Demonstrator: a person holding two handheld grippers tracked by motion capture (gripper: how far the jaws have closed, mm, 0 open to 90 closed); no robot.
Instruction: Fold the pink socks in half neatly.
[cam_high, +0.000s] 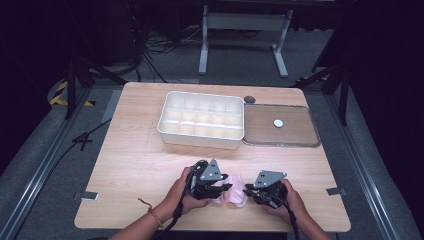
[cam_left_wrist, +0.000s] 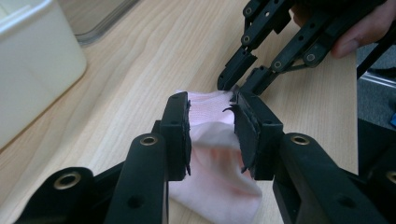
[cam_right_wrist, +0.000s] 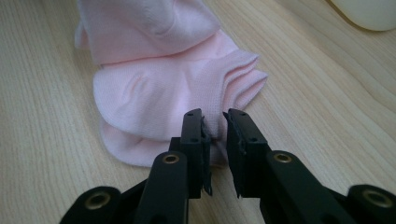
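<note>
A folded bundle of pink socks (cam_high: 236, 192) lies near the front edge of the wooden table, between the two hand-held grippers. My left gripper (cam_high: 225, 188) comes at it from the left. In the left gripper view its jaws (cam_left_wrist: 212, 116) stand apart over the sock (cam_left_wrist: 210, 186), with cloth in the gap and the pads not pressing it. My right gripper (cam_high: 249, 191) meets the bundle from the right. In the right gripper view it (cam_right_wrist: 215, 122) is nipped on the near edge of the socks (cam_right_wrist: 154, 93). The right gripper (cam_left_wrist: 238, 77) also appears beyond the sock in the left gripper view.
A white box (cam_high: 200, 139) divided into several compartments stands at the back middle of the table. To its right lies a clear flat lid (cam_high: 300, 142) with a small white disc (cam_high: 278, 122) on it. A dark round cap (cam_high: 249, 99) sits behind it.
</note>
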